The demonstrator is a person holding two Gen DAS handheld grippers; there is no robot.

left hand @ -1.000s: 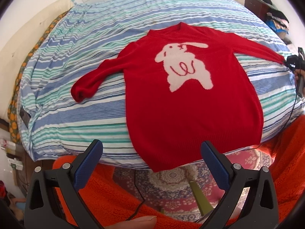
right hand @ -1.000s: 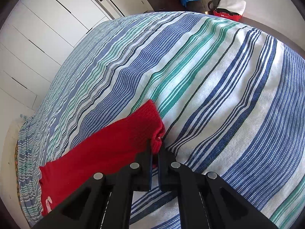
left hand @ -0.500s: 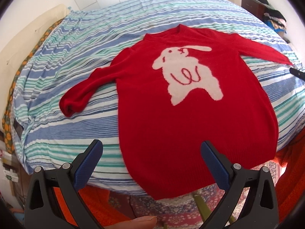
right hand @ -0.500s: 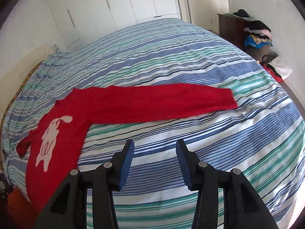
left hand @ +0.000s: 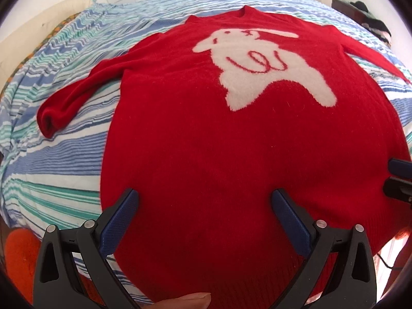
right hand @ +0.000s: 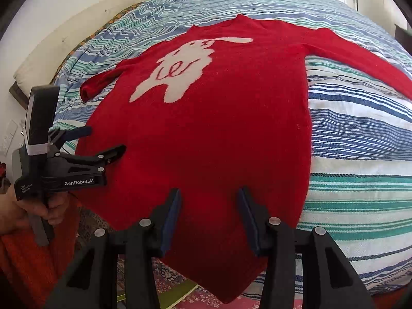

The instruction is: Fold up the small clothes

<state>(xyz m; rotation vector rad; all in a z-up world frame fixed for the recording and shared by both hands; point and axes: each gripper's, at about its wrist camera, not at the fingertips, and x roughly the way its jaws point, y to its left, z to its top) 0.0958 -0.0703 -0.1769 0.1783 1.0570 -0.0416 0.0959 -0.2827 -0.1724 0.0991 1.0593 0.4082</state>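
1. Left gripper [left hand: 204,200]: blue-padded fingers [left hand: 121,216] spread wide apart, holding nothing; it hovers over the lower body of the garment, near the bed's foot edge.
2. Right gripper [right hand: 209,197]: fingers [right hand: 171,211] parted, holding nothing; poised over the lower hem area, toward the garment's right side.
3. Red sweater [left hand: 231,141]: task item, lying flat and face up on the bed; its hem hangs over the foot edge.
4. White animal motif [left hand: 262,64]: on the chest, unobscured.
5. Left sleeve [left hand: 77,95]: angled out toward the bed's left edge, cuff rolled at its end.
6. Right sleeve [right hand: 360,59]: stretched out straight toward the bed's right edge.
7. Striped bedspread [right hand: 360,141]: blue, green and white; carries the garment.
8. Step in hand, as judged: garment is spread, no fold made yet; both grippers are positioned at the hem end.
9. Next move, as judged: each gripper must close on fabric at the hem or a side edge, then carry it over in a first fold.
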